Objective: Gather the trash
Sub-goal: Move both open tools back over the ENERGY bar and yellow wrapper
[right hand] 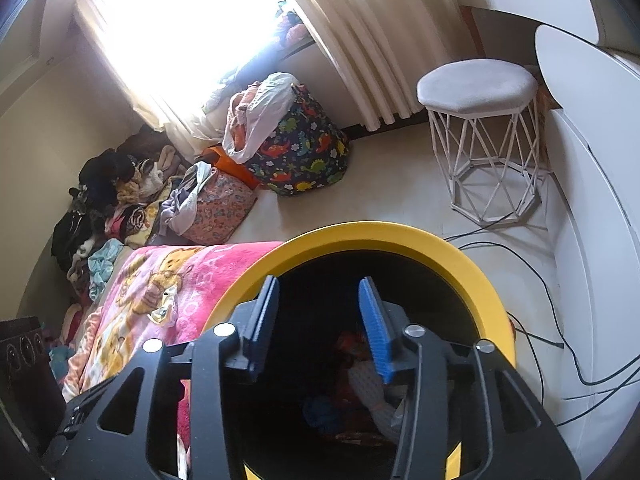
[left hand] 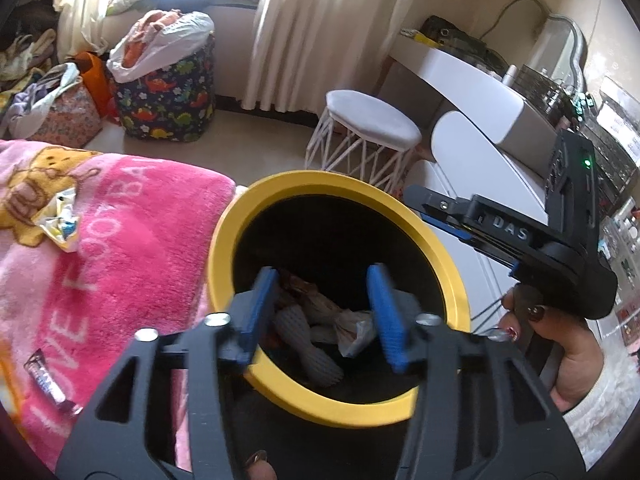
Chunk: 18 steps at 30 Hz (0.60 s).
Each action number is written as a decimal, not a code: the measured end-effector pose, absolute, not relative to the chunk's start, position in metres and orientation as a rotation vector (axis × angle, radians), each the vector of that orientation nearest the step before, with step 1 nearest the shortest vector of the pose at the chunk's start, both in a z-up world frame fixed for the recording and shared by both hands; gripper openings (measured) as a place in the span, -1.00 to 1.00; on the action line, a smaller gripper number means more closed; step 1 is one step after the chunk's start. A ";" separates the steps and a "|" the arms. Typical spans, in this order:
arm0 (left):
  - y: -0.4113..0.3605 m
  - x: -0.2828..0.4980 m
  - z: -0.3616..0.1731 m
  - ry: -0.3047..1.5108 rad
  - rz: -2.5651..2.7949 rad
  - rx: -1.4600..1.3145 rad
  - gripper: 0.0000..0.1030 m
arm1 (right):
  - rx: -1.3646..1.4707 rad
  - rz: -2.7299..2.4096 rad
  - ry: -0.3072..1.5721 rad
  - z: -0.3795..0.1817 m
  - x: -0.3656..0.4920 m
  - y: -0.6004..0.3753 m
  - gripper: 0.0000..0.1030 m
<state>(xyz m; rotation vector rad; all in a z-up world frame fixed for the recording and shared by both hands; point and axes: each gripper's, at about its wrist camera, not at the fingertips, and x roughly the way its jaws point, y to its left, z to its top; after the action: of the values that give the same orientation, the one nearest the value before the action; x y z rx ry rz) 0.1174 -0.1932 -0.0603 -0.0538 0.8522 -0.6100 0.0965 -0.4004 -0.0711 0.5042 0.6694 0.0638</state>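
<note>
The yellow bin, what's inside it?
Inside the yellow bin lie white foam netting, a crumpled plastic bag and brownish wrappers. Anything underneath them is hidden in the dark bottom.

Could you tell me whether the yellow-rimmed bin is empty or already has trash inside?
Not empty: the yellow-rimmed bin holds white foam netting and crumpled wrappers at its bottom.

The bin [left hand: 224, 248] had a yellow rim and a black inside. The blanket [left hand: 132, 240] beside it was pink with yellow cartoon figures and white letters. The storage bag [right hand: 304, 152] was dark blue with coloured dinosaurs. The stool [right hand: 476, 84] was white with a grey seat.
</note>
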 end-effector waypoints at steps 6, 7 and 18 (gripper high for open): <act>-0.177 0.119 -0.051 0.801 -0.544 -0.080 0.78 | 0.465 0.094 0.650 -0.062 0.097 -0.390 0.24; -0.176 0.119 -0.050 0.795 -0.532 -0.081 0.78 | 0.458 0.098 0.646 -0.060 0.097 -0.388 0.30; -0.146 0.121 -0.037 0.748 -0.442 -0.108 0.78 | 0.374 0.152 0.637 -0.048 0.100 -0.363 0.43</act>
<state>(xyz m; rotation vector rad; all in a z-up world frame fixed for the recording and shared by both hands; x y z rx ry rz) 0.1213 -0.1462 -0.0370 -0.1080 0.7477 -0.4417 0.1005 -0.3628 -0.0484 0.3741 0.6365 0.1519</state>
